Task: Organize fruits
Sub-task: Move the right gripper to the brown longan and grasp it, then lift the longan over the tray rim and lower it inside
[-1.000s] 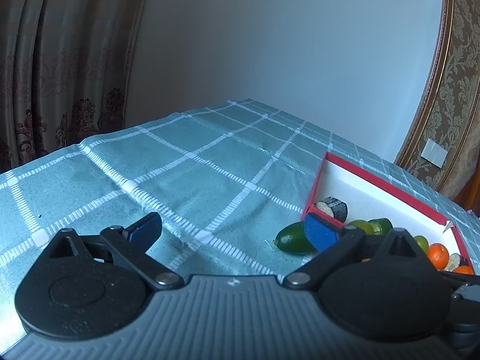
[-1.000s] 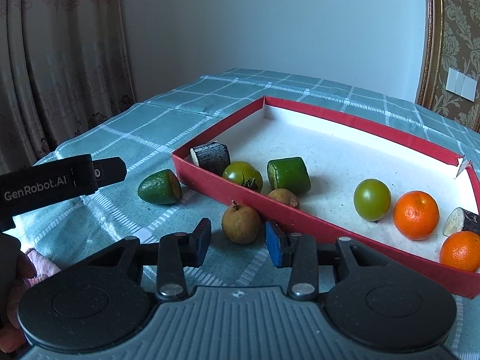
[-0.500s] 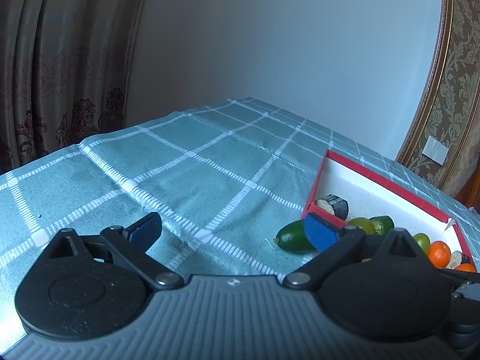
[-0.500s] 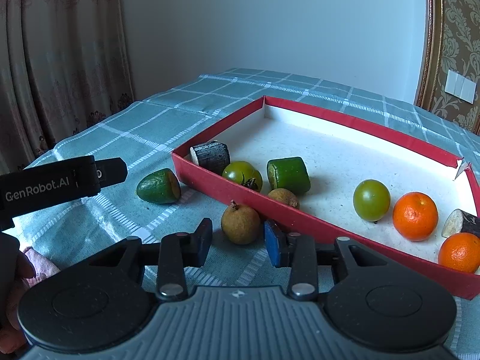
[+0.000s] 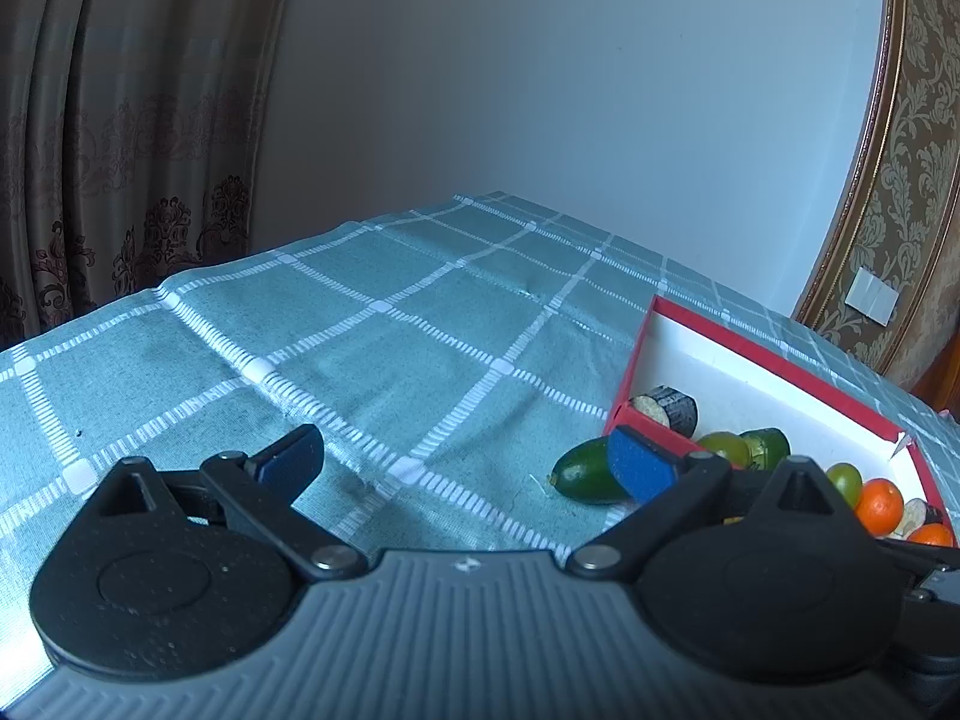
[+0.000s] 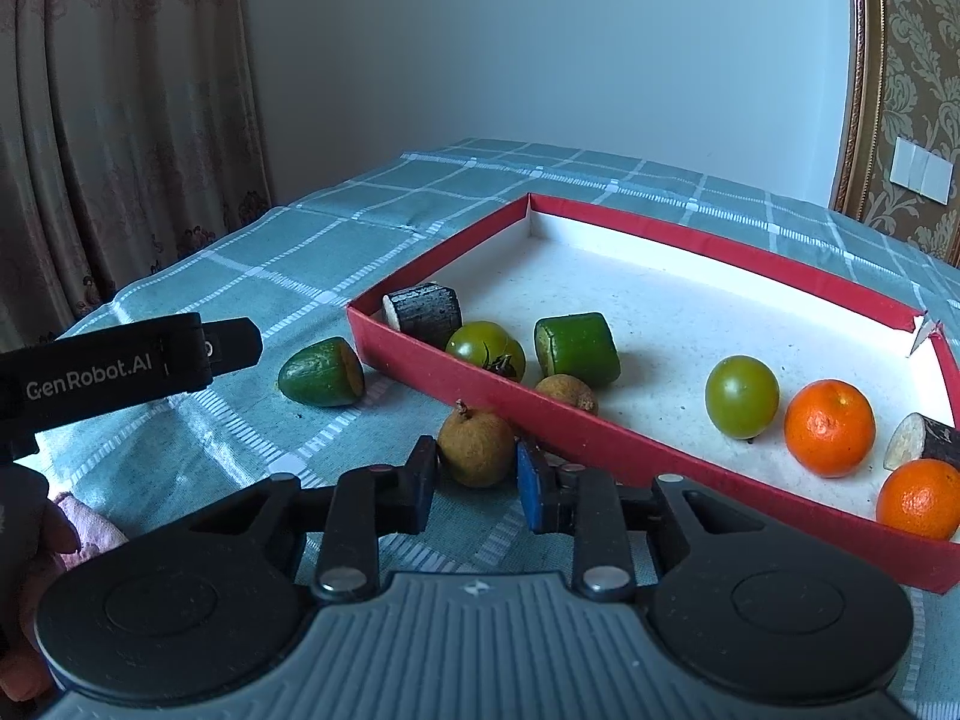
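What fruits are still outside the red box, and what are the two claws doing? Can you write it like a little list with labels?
outside the box: brown longan and cut green piece, both on the checked tablecloth
red box: holds two oranges, green tomatoes, a green chunk, dark chunks, a small brown fruit
right claw: shut on the brown longan beside the box's near wall
left claw: open, holding nothing, above the cloth
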{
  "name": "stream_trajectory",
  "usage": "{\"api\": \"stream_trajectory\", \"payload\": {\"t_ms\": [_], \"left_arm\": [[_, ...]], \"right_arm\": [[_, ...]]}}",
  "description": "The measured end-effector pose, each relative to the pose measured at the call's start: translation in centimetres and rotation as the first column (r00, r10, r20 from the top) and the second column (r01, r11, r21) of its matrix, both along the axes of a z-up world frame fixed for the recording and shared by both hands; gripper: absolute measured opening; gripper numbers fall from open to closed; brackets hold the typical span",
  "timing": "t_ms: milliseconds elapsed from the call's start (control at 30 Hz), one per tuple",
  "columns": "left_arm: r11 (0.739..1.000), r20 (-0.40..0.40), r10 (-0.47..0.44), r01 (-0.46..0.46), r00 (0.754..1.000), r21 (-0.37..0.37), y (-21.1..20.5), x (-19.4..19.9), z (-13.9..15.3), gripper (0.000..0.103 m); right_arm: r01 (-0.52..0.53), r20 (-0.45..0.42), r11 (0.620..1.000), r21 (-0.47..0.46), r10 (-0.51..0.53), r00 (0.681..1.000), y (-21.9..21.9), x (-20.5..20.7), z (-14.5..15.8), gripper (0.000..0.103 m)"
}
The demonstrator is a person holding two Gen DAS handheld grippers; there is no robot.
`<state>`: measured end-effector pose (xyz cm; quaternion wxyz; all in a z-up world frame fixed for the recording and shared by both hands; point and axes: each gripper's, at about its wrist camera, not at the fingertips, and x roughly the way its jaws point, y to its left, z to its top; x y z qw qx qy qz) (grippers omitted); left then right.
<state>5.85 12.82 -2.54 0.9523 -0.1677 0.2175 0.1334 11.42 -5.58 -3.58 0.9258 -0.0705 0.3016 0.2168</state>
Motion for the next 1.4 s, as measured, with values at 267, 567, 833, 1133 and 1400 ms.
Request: {"api": "stream_trajectory", "payload": {"t_ms": [267, 567, 833, 1133, 1400], "left_arm": [[1.000, -0.006, 0.000, 0.000, 1.000, 0.005, 0.0, 0.0, 0.0, 0.100], [1.000, -0.015, -0.010, 0.010, 1.000, 0.016, -0.3, 0.2, 0.0, 0.100], [0.998, -0.026, -0.037, 0.039, 0.999, 0.048, -1.0, 0.4, 0.1, 0.102], [0.984, -0.051, -0.087, 0.094, 0.995, 0.149, -3.0, 0.8, 0.7, 0.103], [0.961, -0.039, -0.231, 0.235, 0.972, 0.149, -6.4, 0.1, 2.3, 0.103]], "right_arm": [[0.003, -0.003, 1.000, 0.024, -0.003, 1.000, -1.2, -0.8, 0.1, 0.028], [0.016, -0.011, 0.999, 0.042, -0.016, 1.000, -4.0, -1.7, 0.2, 0.028], [0.040, -0.009, 0.998, 0.041, -0.040, 0.999, -6.9, -2.8, 0.2, 0.028], [0.072, -0.010, 0.996, 0.049, -0.072, 0.997, -9.9, -3.8, 0.4, 0.028], [0.102, -0.011, 0.993, 0.066, -0.102, 0.995, -11.6, -4.0, 0.4, 0.028]]}}
